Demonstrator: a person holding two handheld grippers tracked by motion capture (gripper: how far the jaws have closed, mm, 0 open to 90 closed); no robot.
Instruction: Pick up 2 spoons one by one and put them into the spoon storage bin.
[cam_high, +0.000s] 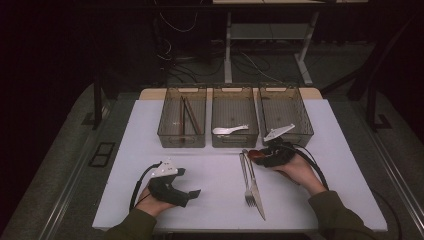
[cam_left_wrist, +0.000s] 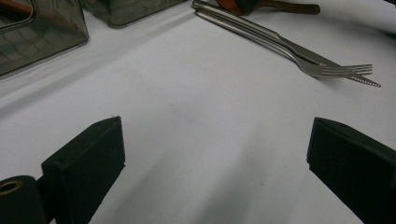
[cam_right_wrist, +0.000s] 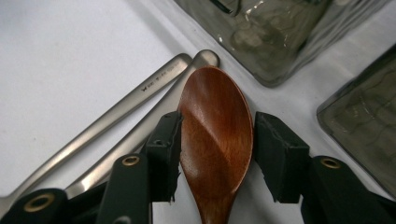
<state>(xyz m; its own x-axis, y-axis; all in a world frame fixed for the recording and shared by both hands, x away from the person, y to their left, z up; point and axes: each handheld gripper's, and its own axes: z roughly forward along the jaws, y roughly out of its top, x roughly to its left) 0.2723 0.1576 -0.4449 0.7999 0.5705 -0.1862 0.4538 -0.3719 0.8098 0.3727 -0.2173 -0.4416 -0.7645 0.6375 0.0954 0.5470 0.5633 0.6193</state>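
Right gripper view: right gripper clasps the wooden spoon by its bowl's edges, handle running back along the jaws. Just beside the spoon lie fork and knife; trays beyond. Left gripper gapes, unladen.

High view sat above the near table edge, facing forward and down. Left gripper view ran low and close across the tabletop toward fork and knife, upper right. Right gripper view looked steeply down, very close; shared their handles, left of frame.
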